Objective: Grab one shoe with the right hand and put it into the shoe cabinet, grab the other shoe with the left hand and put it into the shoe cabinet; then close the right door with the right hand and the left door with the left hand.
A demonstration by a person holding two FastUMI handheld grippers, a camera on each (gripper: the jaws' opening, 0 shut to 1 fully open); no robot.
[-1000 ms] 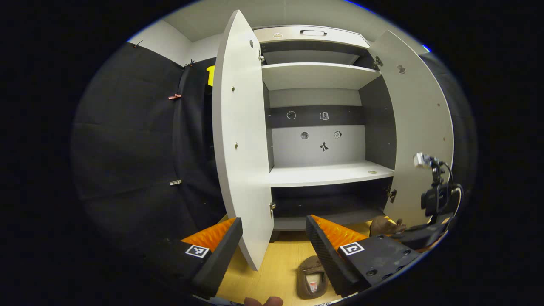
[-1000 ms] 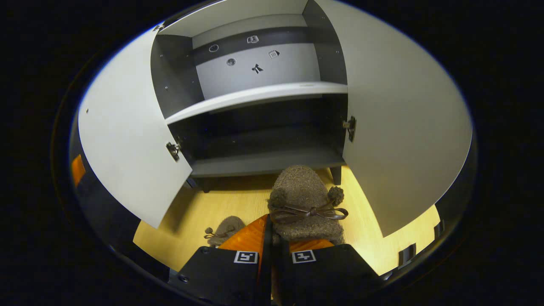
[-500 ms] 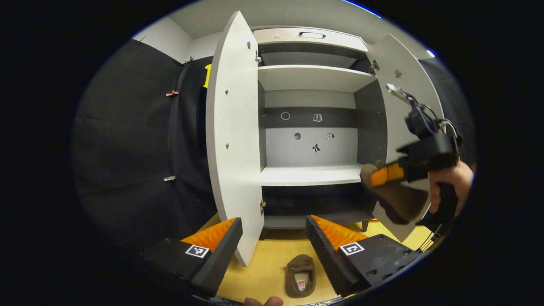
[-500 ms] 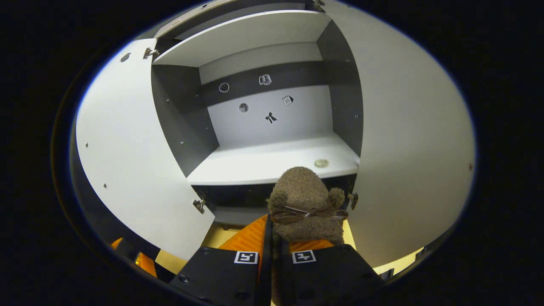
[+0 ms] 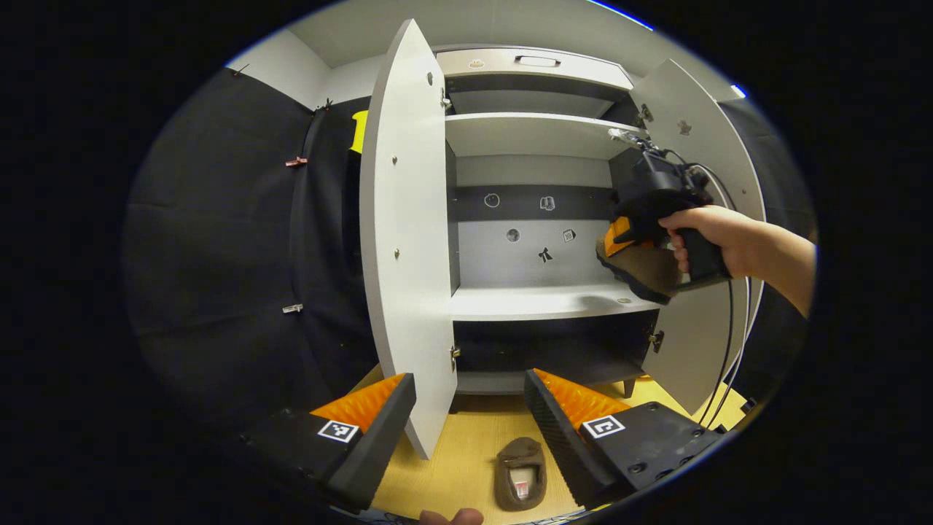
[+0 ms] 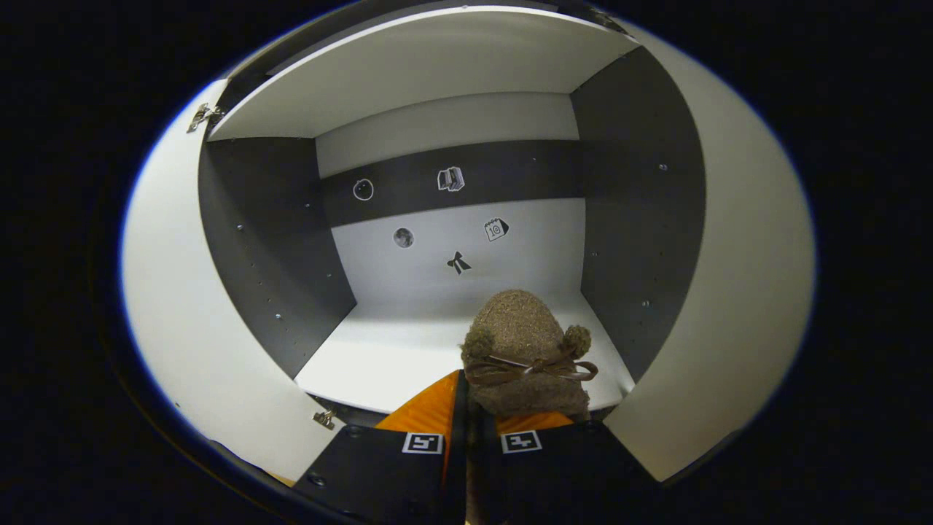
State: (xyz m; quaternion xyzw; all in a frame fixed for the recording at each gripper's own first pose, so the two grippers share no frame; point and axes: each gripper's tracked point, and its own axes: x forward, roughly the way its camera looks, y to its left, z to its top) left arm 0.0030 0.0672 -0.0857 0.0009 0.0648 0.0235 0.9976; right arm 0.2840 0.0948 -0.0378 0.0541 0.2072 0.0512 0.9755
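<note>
While the right claw (image 6: 470, 423) clamps a brown shoe (image 6: 526, 357) at the shoe cabinet's (image 5: 539, 131) middle shelf (image 6: 393, 361), left claw (image 5: 466, 415) gapes wide, empty, above the other shoe (image 5: 522, 472) on the floor (image 5: 466, 452). Both doors open.

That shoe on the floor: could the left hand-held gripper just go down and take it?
Probably yes: the shoe on the floor lies uncovered between the open fingers of the left hand-held gripper, with nothing across the way.

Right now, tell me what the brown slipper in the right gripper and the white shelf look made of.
Brown slipper: fuzzy, matte knit or fleece, judging by its nubby surface, with a thin glossy bow. White shelf: smooth, matte laminated board, probably; flat, even, no grain.
</note>
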